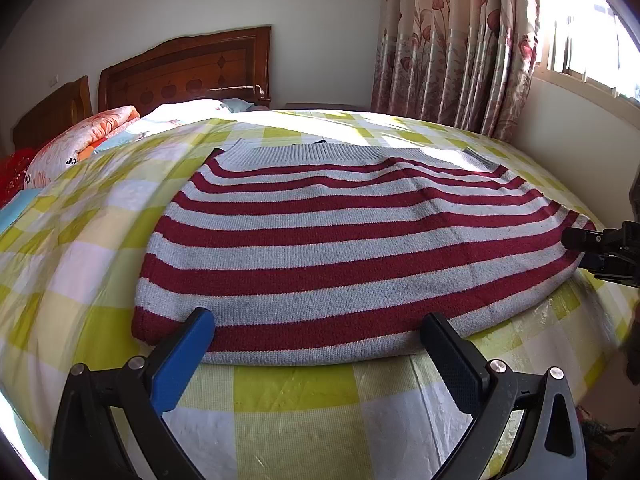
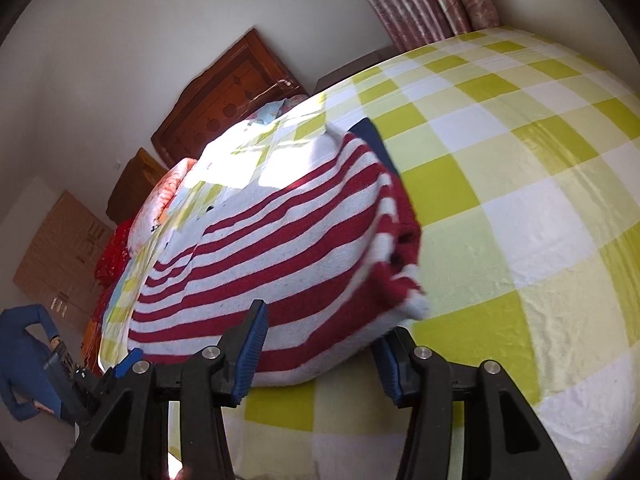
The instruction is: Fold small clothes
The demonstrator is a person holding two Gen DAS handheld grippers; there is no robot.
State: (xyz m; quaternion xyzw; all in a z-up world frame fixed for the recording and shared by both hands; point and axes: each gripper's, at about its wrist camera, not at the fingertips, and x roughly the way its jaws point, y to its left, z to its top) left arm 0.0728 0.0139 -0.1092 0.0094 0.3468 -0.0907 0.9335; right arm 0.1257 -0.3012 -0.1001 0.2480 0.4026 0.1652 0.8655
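A red and grey striped knit sweater (image 1: 332, 240) lies flat on the bed, its ribbed hem at the far side. My left gripper (image 1: 318, 326) is open, its fingers straddling the sweater's near edge without closing on it. The sweater also shows in the right wrist view (image 2: 280, 264), with a folded, bunched part at its right side. My right gripper (image 2: 322, 334) is open, its jaws wide around the sweater's near right corner. The right gripper also shows at the right edge of the left wrist view (image 1: 576, 248), at the sweater's right side.
The bed has a yellow-green and white checked cover (image 1: 280, 408). Pillows and a folded quilt (image 1: 96, 136) lie near the wooden headboard (image 1: 188, 68). Flowered curtains (image 1: 452, 40) and a window are at the right. A dark blue item (image 2: 372, 136) lies behind the sweater.
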